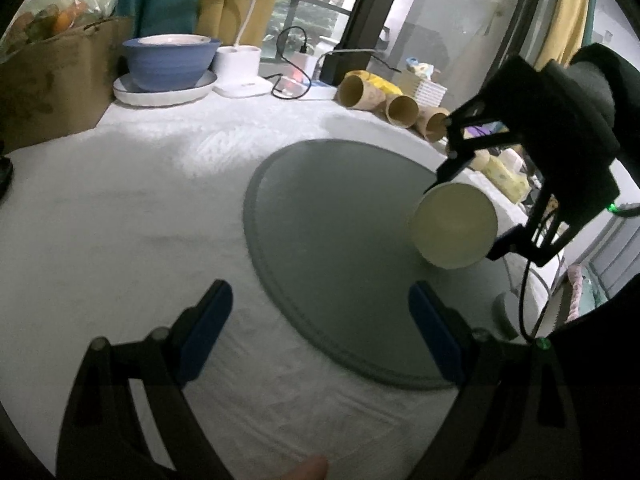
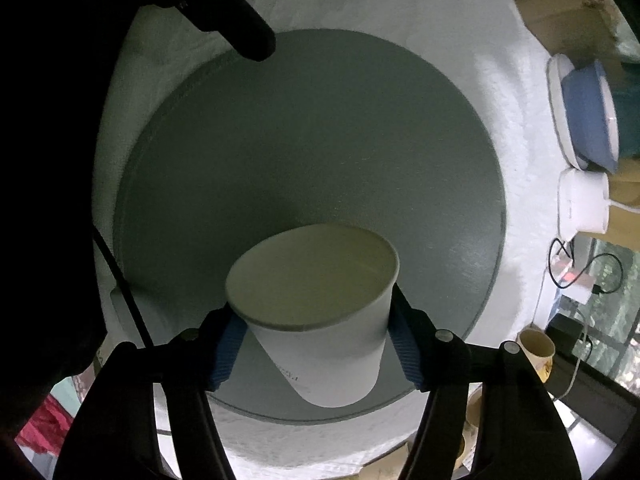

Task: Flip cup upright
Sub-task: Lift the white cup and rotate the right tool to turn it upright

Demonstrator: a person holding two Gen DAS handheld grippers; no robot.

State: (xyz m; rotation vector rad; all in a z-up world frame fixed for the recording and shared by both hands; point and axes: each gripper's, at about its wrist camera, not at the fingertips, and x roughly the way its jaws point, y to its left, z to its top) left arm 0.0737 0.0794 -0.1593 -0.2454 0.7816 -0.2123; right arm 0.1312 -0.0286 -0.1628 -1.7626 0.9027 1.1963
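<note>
- A brown cardboard box (image 1: 52,80) is sitting at the far left corner of the counter (image 1: 120,208), which is wearing a white fuzzy cover.
- A blue bowl (image 1: 170,62) is resting on a white plate (image 1: 164,94) just beside the box, along the far edge.
- A white charger stand (image 1: 240,70) is standing next to the bowl, with a black cable (image 1: 294,64) curling near it.
- The left gripper (image 1: 320,332) is hovering over the near edge of the counter. Its blue fingers (image 1: 208,332) are spread wide apart and are holding nothing.
- A big round gray mat (image 1: 340,240) is lying in the middle of the counter.
- Some paper tubes (image 1: 400,110) are lying on their sides at the far edge, past the mat.
- The white paper cup (image 2: 320,312) is up in the air over the right side of the mat, tipped so its open mouth is facing away from the right gripper.
- The right gripper (image 2: 318,344) is squeezing the cup, with one blue finger pressing on each side of it.
</note>
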